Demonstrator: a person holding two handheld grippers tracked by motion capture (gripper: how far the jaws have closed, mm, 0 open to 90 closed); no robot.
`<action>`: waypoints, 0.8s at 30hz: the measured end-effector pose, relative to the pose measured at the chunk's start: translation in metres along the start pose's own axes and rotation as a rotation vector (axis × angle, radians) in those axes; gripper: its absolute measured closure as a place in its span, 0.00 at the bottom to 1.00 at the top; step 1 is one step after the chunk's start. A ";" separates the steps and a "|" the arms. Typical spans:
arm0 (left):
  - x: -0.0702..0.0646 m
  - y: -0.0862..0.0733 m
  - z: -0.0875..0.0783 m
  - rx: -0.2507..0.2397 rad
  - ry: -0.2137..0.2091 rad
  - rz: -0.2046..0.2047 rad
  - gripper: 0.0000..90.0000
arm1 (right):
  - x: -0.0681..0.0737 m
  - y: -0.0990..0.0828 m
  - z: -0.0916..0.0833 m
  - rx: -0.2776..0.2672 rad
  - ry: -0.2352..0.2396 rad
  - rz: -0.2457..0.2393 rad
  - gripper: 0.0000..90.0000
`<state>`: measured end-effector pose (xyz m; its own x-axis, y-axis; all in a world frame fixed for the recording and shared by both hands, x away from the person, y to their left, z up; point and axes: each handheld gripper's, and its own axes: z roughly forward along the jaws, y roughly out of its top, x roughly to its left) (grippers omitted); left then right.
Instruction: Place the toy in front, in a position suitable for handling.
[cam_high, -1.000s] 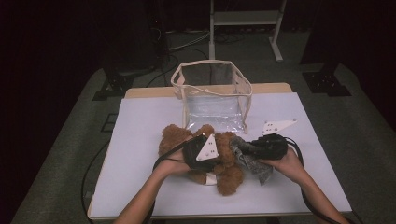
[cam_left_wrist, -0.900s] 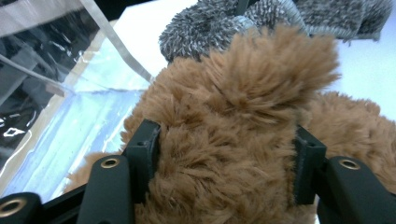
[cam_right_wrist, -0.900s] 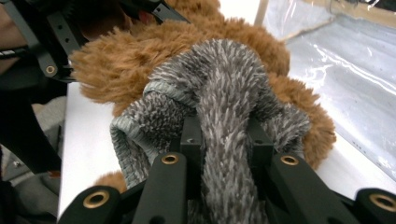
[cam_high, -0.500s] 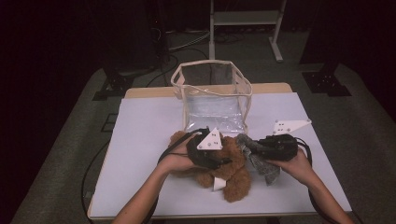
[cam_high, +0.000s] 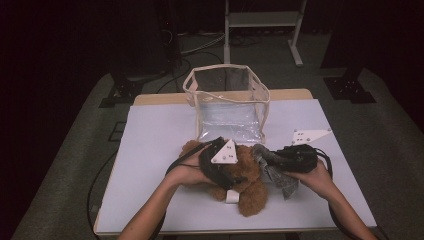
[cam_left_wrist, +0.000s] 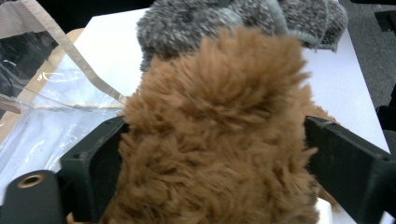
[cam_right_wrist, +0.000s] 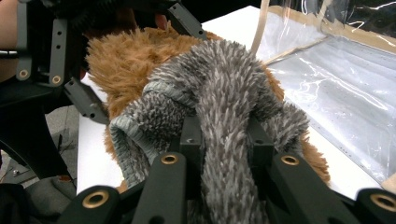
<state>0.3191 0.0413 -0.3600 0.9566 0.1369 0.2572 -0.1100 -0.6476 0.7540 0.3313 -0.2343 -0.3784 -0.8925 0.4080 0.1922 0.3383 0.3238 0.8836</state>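
Your left gripper (cam_high: 226, 172) covers the brown plush toy (cam_high: 247, 187) at its middle. The left gripper view cuts off the grey plush (cam_left_wrist: 243, 18) at the top edge.

A clear plastic bag (cam_high: 227, 102) with a cream-coloured trim is seen standing open on the far half of the tabletop (cam_high: 150, 150), near the middle of its width. Its transparent walls (cam_left_wrist: 42, 116) are creased and catch the light, and the same glossy plastic (cam_right_wrist: 336, 88) is seen up close in the right gripper view. The tabletop is covered in white, with a strip of pale wood (cam_high: 160, 98) left bare along the far edge. Grey carpet (cam_high: 75, 150) is laid around it. Beyond it, in the dark, the legs of a light metal frame (cam_high: 260, 30) are made out, and black cables (cam_high: 200, 45) are strewn on the floor.
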 end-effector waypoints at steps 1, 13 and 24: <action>-0.001 0.000 0.001 0.002 0.003 0.009 0.08 | 0.000 0.000 0.001 0.001 0.001 -0.003 0.82; -0.005 0.008 0.018 0.065 0.063 0.083 0.37 | -0.005 -0.008 0.004 -0.015 0.008 0.038 0.82; 0.002 0.031 0.005 -0.016 -0.017 -0.024 0.43 | 0.006 0.018 -0.021 -0.081 0.003 -0.018 0.82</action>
<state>0.3186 0.0175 -0.3391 0.9634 0.1397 0.2288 -0.0912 -0.6319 0.7697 0.3258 -0.2446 -0.3526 -0.8992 0.3999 0.1773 0.2972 0.2611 0.9184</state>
